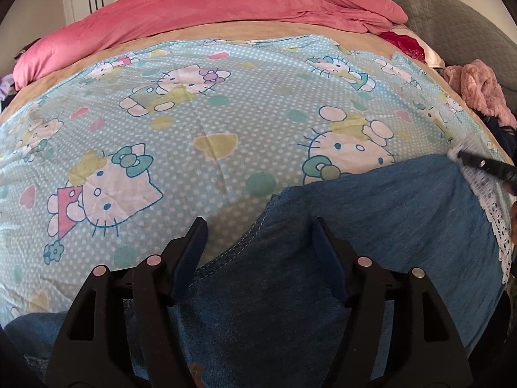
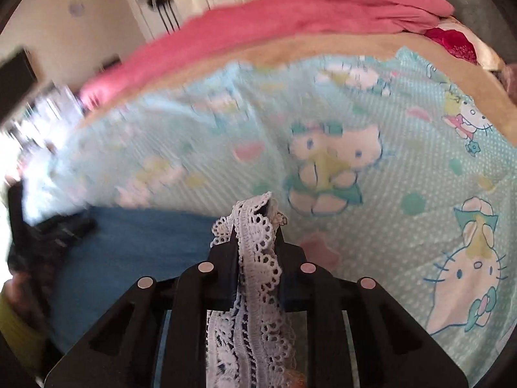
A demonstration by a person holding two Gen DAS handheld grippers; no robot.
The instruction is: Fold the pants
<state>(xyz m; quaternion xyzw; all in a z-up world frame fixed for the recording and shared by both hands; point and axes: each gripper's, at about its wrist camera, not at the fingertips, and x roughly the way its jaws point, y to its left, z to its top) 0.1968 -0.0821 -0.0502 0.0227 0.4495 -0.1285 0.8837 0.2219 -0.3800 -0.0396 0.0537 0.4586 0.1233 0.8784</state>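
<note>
Blue denim pants with a white lace hem lie on the Hello Kitty sheet at the lower right of the left wrist view. My left gripper is open just above the denim, its jaws straddling the stitched edge. My right gripper is shut on the white lace hem, with the denim to its left. The right gripper's tip shows at the right edge of the left wrist view, on the lace corner. The right wrist view is motion-blurred.
A light blue Hello Kitty sheet covers the bed. A pink blanket is bunched at the far side. A pink fluffy garment lies at the right edge by a grey headboard.
</note>
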